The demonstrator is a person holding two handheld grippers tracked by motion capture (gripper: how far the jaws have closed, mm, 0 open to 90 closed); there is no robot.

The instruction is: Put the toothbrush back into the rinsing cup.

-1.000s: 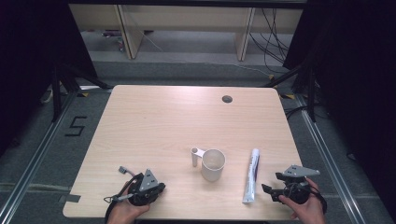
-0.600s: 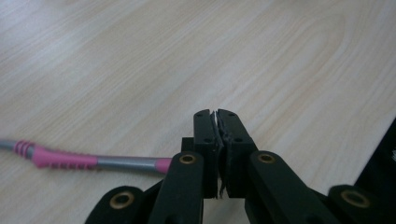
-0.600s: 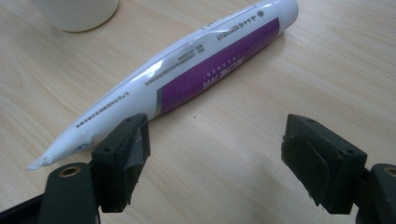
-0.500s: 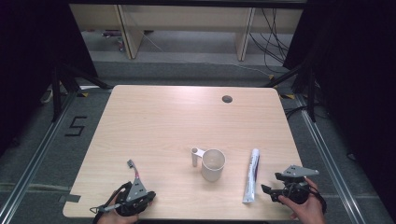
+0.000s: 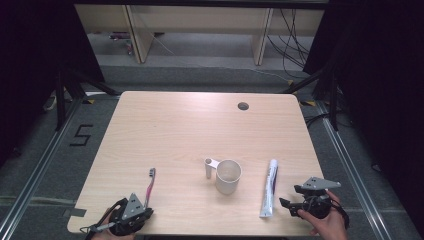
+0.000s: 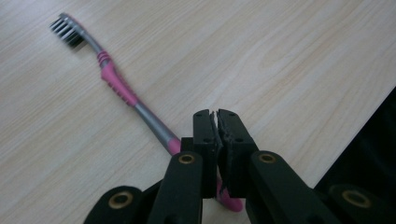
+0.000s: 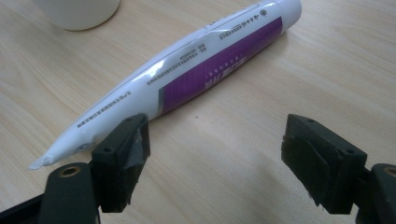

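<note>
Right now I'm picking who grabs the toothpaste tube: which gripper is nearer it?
Right. The right gripper sits beside the toothpaste tube; the left gripper is across the table, past the cup.

Left gripper [image 6: 216,122] jaws pressed together over the table [image 6: 289,60], pink-grey toothbrush [image 6: 116,88] lying flat, handle end passing under the jaws.

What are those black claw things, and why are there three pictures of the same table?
A person holds a pinching tool in each hand, and each tool carries its own little camera. One picture looks down from above; the others look along each tool's two black jaws. On the table lie a white cup, a toothpaste tube and a pink toothbrush. The left gripper is shut, the toothbrush handle running under it; whether it pinches it, I cannot tell. The right gripper is open beside the tube.
</note>
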